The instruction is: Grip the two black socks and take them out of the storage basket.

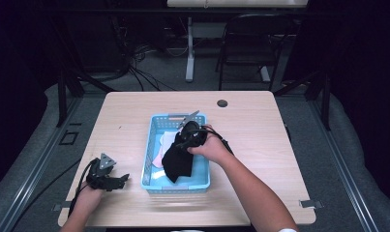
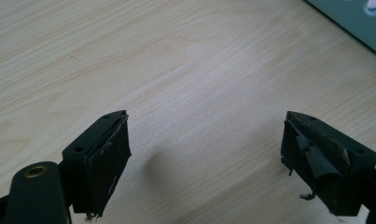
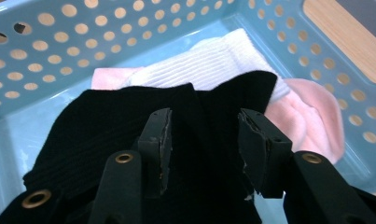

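Left gripper (image 1: 116, 181) resting low on table (image 1: 260, 130) beside basket, jaws wide, nothing between. Blue perforated basket (image 1: 153, 145) mid-table, holding white sock (image 3: 209, 60) and pink cloth (image 3: 311, 116). Black sock (image 1: 177, 162) draped inside basket, under right gripper (image 3: 204, 140); jaws spread wide astride fabric, pads not pressing. Step likely: reaching in to grasp black sock. Next: close jaws on fold, lift clear of rim.
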A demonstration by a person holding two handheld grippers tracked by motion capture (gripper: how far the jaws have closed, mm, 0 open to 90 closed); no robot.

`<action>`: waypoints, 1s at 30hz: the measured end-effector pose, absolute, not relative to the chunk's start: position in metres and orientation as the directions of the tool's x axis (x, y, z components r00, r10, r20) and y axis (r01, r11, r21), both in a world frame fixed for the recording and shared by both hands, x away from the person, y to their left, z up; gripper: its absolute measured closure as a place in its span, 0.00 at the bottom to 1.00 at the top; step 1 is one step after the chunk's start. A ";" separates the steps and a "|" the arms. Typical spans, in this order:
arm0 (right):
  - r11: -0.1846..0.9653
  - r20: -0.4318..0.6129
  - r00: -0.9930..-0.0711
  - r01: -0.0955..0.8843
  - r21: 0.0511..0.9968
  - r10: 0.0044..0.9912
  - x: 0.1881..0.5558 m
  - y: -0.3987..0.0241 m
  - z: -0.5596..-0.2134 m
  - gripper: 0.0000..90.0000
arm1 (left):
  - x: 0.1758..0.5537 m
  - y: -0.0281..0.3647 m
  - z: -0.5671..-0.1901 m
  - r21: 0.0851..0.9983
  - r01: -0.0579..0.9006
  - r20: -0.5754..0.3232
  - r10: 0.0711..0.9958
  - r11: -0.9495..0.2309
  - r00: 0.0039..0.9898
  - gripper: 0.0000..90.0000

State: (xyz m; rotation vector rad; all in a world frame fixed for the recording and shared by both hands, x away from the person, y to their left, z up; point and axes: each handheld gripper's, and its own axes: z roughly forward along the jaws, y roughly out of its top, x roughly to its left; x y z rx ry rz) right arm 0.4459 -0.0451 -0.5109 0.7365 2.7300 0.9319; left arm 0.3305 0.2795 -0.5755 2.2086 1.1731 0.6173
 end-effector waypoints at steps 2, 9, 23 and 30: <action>0.683 0.008 -0.867 0.398 0.612 0.499 0.447 -0.041 -0.511 0.61 | 0.330 0.280 -0.575 0.659 0.593 0.132 0.848 -0.462 0.514 0.17; 0.709 0.022 -0.870 0.416 0.569 0.493 0.451 -0.034 -0.516 0.64 | 0.330 0.280 -0.575 0.662 0.592 0.131 0.848 -0.460 0.513 0.17; 0.730 0.072 -0.874 0.444 0.520 0.480 0.450 -0.041 -0.515 0.96 | 0.331 0.280 -0.575 0.660 0.592 0.132 0.847 -0.463 0.515 0.17; 0.731 0.028 -0.883 0.405 0.549 0.468 0.441 -0.043 -0.505 0.97 | 0.331 0.280 -0.575 0.660 0.592 0.132 0.847 -0.463 0.515 0.17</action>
